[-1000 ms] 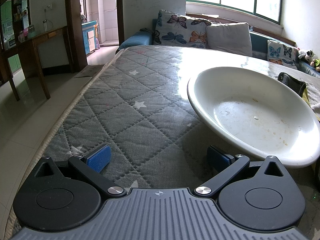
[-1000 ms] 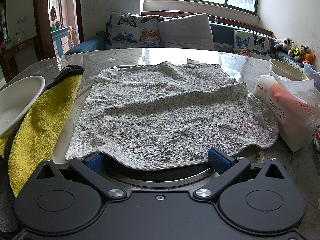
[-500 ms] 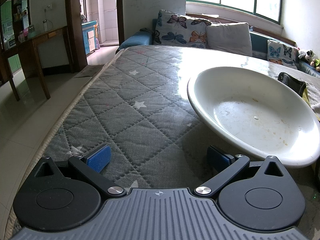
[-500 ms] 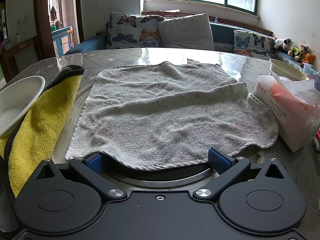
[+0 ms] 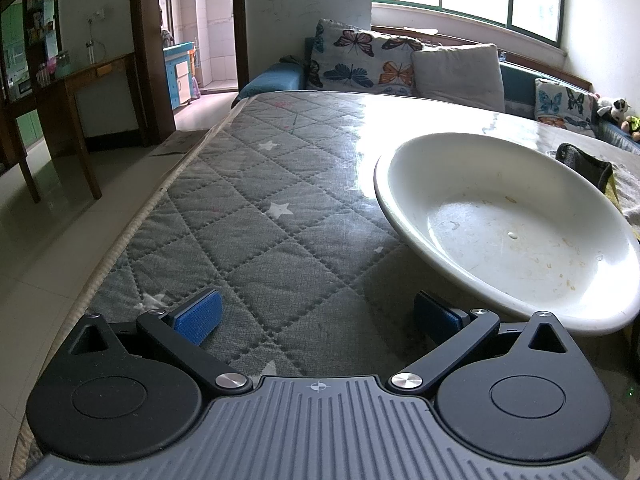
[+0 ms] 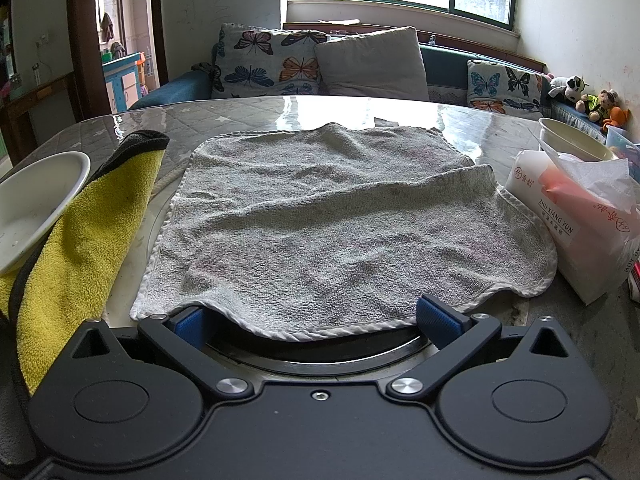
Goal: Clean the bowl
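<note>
Left wrist view: the left gripper (image 5: 316, 312) sits low over the counter (image 5: 256, 208), which carries a grey quilted cover with white stars. Its fingers (image 5: 199, 315) are spread wide and hold nothing. The bowl (image 5: 508, 224), white and shallow, stands at about 2 o'clock from the gripper, its near rim just above the right finger; whether they touch cannot be told. Specks and smears of residue show on the inside of the bowl. Nothing is wiping it.

Right wrist view: the right gripper (image 6: 320, 316) faces a grey towel (image 6: 344, 224) spread flat at 12 o'clock. Its fingers (image 6: 438, 316) are wide apart and grip nothing; the towel's near hem lies between them, draped partly over the left one. A yellow cloth (image 6: 80, 232) lies at 10 o'clock, between towel and bowl (image 6: 36, 204), whose edge shows at 9 o'clock. A tissue pack (image 6: 576, 216) stands at 2 o'clock, just beside the towel.

Assessment: the task appears to be at its opening step, with no cleaning begun. The next move likely calls for the right fingers to close on the towel's hem, while the left gripper steadies the bowl's rim.
</note>
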`<state>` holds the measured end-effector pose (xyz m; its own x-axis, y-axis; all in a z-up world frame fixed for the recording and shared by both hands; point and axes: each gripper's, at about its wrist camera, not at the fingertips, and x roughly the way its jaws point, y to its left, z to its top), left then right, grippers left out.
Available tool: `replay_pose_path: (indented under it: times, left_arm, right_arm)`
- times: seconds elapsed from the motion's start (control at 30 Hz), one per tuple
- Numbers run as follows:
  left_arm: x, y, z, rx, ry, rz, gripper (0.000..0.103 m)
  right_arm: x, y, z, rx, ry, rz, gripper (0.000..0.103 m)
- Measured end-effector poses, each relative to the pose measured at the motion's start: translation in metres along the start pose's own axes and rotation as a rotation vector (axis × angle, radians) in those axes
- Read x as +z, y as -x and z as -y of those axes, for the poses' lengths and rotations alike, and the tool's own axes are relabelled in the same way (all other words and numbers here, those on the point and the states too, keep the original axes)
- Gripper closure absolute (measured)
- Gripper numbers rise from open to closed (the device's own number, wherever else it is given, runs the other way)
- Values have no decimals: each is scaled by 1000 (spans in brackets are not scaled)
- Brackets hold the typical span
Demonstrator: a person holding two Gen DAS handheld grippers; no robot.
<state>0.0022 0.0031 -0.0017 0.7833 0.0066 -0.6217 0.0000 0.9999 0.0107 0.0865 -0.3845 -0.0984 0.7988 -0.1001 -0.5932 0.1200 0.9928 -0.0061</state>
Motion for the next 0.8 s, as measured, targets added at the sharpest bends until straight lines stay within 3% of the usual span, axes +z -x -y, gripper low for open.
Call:
replay_pose_path:
  times: [0.8]
  left_arm:
    - [0, 4, 3, 1, -1, 0, 0]
  right_arm:
    - [0, 1, 1, 1, -2, 0, 0]
